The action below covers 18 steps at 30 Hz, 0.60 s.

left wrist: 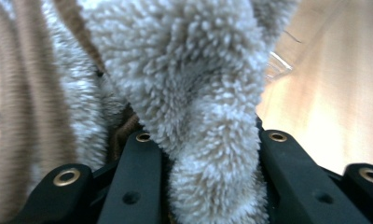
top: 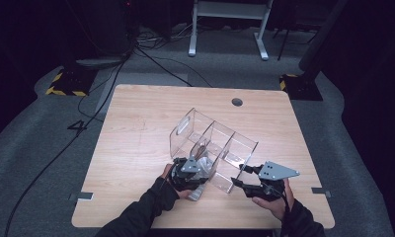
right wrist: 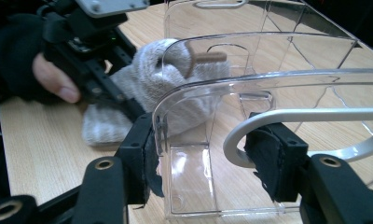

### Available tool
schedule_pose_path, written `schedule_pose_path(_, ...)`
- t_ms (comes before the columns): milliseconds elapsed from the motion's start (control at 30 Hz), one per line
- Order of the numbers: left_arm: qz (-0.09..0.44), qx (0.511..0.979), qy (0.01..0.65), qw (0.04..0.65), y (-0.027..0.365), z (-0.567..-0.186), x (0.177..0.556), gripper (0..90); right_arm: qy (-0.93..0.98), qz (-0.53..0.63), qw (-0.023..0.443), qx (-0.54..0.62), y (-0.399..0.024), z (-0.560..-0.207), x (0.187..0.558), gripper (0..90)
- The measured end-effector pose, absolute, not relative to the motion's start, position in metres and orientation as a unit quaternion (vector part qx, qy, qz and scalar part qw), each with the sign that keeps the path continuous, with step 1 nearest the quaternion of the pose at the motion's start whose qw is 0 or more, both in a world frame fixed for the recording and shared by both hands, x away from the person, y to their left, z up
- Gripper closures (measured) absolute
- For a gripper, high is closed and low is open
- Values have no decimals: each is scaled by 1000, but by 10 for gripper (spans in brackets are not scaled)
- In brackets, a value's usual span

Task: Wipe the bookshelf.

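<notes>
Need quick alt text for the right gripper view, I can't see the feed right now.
The right gripper is clamped on the near end wall of a clear plastic divided organizer. Beyond it, the left gripper, in a dark-sleeved hand, holds a fuzzy grey sock at the organizer's open side, on a light wooden table.

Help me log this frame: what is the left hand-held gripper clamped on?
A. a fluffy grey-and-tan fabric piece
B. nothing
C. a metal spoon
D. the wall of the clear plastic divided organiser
A: the left hand-held gripper has its black jaws pressed on the fluffy grey-and-tan fabric piece, at the clear plastic divided organiser.
</notes>
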<state>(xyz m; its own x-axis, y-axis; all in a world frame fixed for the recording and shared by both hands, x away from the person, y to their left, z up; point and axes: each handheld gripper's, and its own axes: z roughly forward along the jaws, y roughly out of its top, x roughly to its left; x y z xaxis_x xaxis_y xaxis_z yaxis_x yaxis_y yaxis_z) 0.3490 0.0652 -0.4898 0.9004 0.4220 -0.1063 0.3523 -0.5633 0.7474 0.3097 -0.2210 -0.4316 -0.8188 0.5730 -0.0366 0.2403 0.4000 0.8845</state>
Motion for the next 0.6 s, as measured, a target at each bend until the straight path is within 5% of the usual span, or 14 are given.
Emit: schedule_pose_path(600, 108, 849, 197, 477, 69, -441, 328, 709, 817, 493, 169, 245, -223, -433, 309, 454)
